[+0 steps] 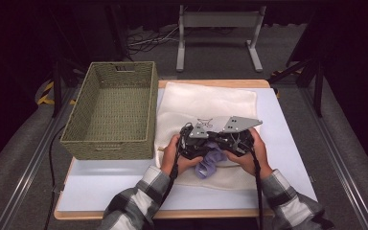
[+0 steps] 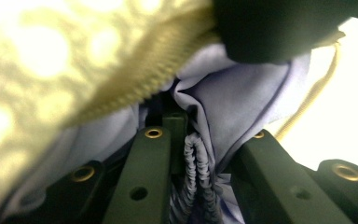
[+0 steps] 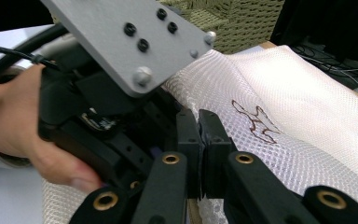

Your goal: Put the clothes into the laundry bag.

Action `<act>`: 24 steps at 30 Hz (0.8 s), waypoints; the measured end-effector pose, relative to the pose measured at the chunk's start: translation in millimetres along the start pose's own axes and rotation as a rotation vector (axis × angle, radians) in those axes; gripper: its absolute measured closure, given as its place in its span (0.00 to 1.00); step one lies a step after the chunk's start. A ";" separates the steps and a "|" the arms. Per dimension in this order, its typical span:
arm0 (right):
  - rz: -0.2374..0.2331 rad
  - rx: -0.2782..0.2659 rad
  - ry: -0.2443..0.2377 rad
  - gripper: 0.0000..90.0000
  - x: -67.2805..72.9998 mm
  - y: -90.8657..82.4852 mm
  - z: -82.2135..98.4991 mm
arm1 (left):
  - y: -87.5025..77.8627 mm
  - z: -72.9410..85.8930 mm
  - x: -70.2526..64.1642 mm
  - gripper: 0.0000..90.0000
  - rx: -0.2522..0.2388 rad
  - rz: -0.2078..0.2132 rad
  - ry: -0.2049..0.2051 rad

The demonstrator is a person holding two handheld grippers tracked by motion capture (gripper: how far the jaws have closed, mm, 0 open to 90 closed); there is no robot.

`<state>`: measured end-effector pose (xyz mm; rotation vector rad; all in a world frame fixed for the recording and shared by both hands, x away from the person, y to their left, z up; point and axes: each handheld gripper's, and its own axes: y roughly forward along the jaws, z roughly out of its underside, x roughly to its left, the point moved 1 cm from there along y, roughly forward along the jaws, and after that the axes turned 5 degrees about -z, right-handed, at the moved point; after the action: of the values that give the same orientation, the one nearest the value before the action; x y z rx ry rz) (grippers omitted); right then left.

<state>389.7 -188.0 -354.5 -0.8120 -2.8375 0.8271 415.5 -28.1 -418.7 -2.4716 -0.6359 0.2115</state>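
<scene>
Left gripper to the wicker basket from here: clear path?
Probably yes. The left gripper holds lavender cloth over the white mesh bag, and the wicker basket stands open just to its left, with nothing between them.

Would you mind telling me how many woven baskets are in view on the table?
1. The woven basket sits on the table's left side, beside the white mesh bag; nothing shows inside it. The near inner wall is hidden.

Basket (image 1: 110,112) left of cloth (image 1: 206,103)
</scene>
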 end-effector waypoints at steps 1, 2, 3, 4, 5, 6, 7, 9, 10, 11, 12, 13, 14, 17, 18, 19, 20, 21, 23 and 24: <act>0.001 -0.001 0.003 0.98 -0.1 0.0 0.1 | -2.9 0.6 -1.9 0.85 0.000 -0.001 0.001; 0.002 0.001 0.002 0.98 -0.4 -0.1 0.2 | -6.1 1.1 -4.0 0.82 0.003 -0.007 0.012; 0.002 0.000 0.004 0.98 -0.7 -0.1 0.3 | -9.7 1.6 -6.4 0.78 0.002 -0.024 0.027; 0.002 -0.001 0.004 0.98 -1.2 -0.2 0.4 | -13.4 2.3 -8.1 0.73 0.001 -0.023 0.023; 0.002 0.002 0.007 0.98 -1.3 -0.4 0.6 | -17.7 2.5 -8.7 0.67 0.004 -0.027 0.021; 0.003 0.005 0.006 0.98 -1.6 -0.1 0.9 | -21.3 2.2 -9.2 0.56 0.012 -0.033 0.019; 0.006 0.005 0.007 0.98 -1.7 0.1 1.1 | -25.1 2.0 -9.3 0.51 0.014 -0.033 0.015; 0.003 0.006 0.006 0.98 -1.9 0.3 1.2 | -29.3 1.7 -9.8 0.45 0.004 -0.032 0.011; 0.003 0.008 0.006 0.98 -1.9 0.6 1.3 | -34.9 1.1 -11.0 0.45 -0.008 -0.045 0.009; 0.003 0.008 0.007 0.98 -1.9 1.1 1.3 | -40.9 0.7 -12.2 0.49 -0.014 -0.031 0.021; 0.003 0.007 0.009 0.98 -1.9 1.3 1.3 | -46.3 0.9 -13.8 0.52 -0.024 -0.030 0.024; 0.001 0.007 0.009 0.98 -1.7 1.3 1.3 | -50.2 1.4 -15.3 0.48 -0.015 -0.047 0.033; 0.002 0.010 0.006 0.98 -1.7 1.3 1.4 | -54.0 2.5 -17.1 0.47 -0.013 -0.061 0.031; -0.001 0.009 0.011 0.98 -1.8 1.0 1.7 | -65.5 6.8 -20.5 0.43 -0.005 -0.045 0.039; 0.000 0.008 0.011 0.98 -1.7 0.9 1.7 | -65.5 6.8 -20.5 0.42 -0.005 -0.045 0.039; 0.000 0.008 0.011 0.98 -1.7 0.9 1.7 | -68.5 8.5 -22.1 0.42 -0.001 -0.028 0.048; -0.001 0.007 0.010 0.98 -1.7 0.7 1.7 | -71.5 11.3 -24.7 0.40 0.008 -0.004 0.056; -0.003 0.007 0.009 0.98 -1.4 0.4 1.8 | -73.4 14.8 -27.9 0.39 0.011 0.003 0.059; -0.007 0.007 0.011 0.98 -1.5 -0.2 2.4 | -73.5 20.5 -32.3 0.39 0.023 0.012 0.071; -0.008 0.007 0.012 0.98 -1.3 -0.4 2.7 | -70.7 23.7 -34.0 0.39 0.045 0.007 0.073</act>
<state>390.1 -190.3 -356.5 -0.8020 -2.8238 0.8280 351.1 18.2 -397.8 -2.4265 -0.5847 0.1363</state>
